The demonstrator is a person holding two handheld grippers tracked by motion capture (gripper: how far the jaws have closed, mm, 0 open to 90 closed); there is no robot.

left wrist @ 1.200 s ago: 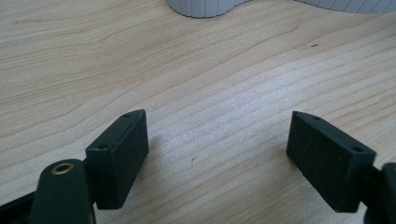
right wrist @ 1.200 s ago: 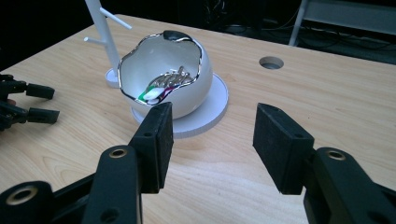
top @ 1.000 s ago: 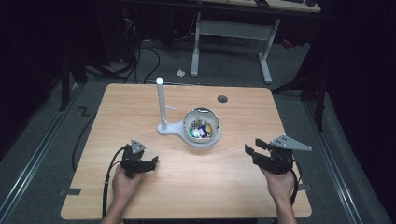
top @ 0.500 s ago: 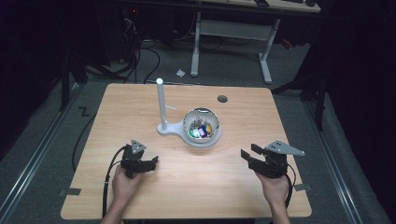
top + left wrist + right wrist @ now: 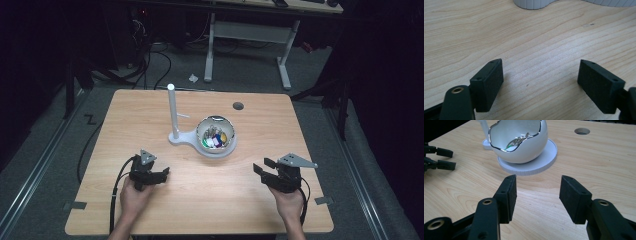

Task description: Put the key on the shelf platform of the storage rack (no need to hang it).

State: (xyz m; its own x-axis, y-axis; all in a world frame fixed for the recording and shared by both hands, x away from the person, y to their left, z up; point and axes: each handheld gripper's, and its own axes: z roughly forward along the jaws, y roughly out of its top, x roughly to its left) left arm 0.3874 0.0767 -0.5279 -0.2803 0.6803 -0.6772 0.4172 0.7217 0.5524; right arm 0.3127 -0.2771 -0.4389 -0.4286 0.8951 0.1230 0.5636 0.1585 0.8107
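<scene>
My left tool (image 5: 161, 175) rests low on the tabletop (image 5: 125, 120), to the near left of the white bowl (image 5: 216, 136), with its jaws wide apart and nothing between them. The bowl sits on a white stand (image 5: 176, 131) with a post and holds small coloured things. My right tool (image 5: 264, 170), to the near right of the bowl, is also open and empty.

Both hands low, jaws apart

The left gripper (image 5: 161, 176) sits low in the left hand (image 5: 134, 196), jaws wide with nothing between. The right gripper (image 5: 261, 167), in the right hand (image 5: 289, 200), points forward, its jaws parted and empty, forearms entering from below.
</scene>
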